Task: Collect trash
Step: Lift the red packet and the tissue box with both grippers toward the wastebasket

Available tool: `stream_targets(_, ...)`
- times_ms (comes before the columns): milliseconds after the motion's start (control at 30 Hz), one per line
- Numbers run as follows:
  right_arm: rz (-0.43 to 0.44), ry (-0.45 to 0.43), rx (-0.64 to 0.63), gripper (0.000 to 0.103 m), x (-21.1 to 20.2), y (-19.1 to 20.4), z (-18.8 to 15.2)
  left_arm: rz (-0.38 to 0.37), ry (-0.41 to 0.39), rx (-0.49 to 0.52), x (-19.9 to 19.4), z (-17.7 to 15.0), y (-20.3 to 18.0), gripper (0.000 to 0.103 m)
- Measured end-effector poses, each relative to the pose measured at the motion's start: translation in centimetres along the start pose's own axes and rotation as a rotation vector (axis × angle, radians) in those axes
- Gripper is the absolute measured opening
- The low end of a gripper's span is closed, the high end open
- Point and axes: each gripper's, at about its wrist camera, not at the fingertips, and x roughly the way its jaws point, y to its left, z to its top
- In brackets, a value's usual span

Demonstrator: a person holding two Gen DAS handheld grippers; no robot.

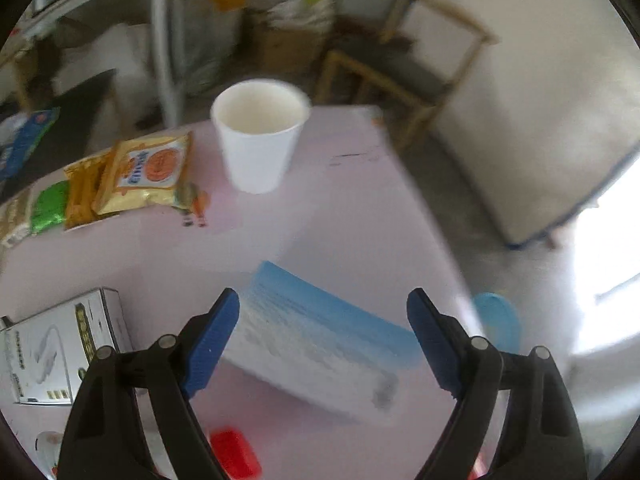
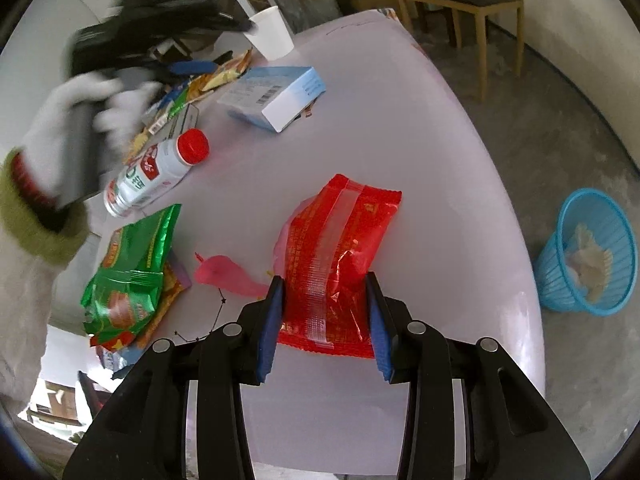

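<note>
On pink table (image 2: 420,128): right claw (image 2: 326,314) pinching red wrapper (image 2: 340,248); left claw (image 1: 324,332) spread wide above blue-white box (image 1: 320,344).

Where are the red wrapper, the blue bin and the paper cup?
red wrapper (image 2: 340,256), right wrist view, on the middle of its crinkled face.
blue bin (image 2: 560,268), right wrist view, on its outer ribbed wall.
paper cup (image 1: 258,156), left wrist view, on its white side wall.
</note>
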Motion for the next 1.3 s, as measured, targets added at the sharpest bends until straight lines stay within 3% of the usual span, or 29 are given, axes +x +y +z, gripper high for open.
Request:
stream_targets(133, 0.034, -0.005, 0.018, 0.037, -0.6, -0.9, -0.3, 0.115, 0.05, -0.031, 3.4, 0.3, -0.7, 0.083)
stream_targets(300, 0.047, -0.018, 0.039, 0.037, -1.5, -2.3, -0.8, 0.171, 0.022, 0.191, 4.6, -1.5, -3.8, 0.084)
stream_targets(433, 0.05, -0.026, 0.049, 0.037, -2.0, -3.0, -1.1, 0.124, 0.011, 0.367, 3.8, -4.1, -6.1, 0.084)
stream_targets(567, 0.046, -0.03, 0.057, 0.037, -2.6, -3.4, -1.6, 0.077, -0.012, 0.612, 2.3, -9.0, -8.2, 0.084)
stream_targets(700, 0.039, -0.03, 0.053, 0.037, -2.9, -3.4, -2.3, -0.019, 0.028, 0.723, -0.1, -12.8, -8.5, 0.084)
stream_targets(800, 0.03, -0.033, 0.047, 0.037, -3.0, -3.2, -2.4, -0.061, 0.005, 0.651, -2.4, -13.6, -7.6, 0.084)
stream_targets(933, 0.027, -0.036, 0.048, 0.037, -3.0, -3.1, -2.3, -0.153, -0.007, 0.377, -5.3, -13.4, -4.3, 0.086)
stream_targets(1033, 0.018, -0.034, 0.045, 0.037, -3.1, -3.2, -2.7, -0.168, 0.033, 0.218, -5.5, -14.1, -2.8, 0.086)
stream_targets(1300, 0.005, -0.044, 0.056, 0.037, -3.7, -3.2, -3.8, -0.104, 0.109, 0.134, -2.6, -14.5, -3.6, 0.087)
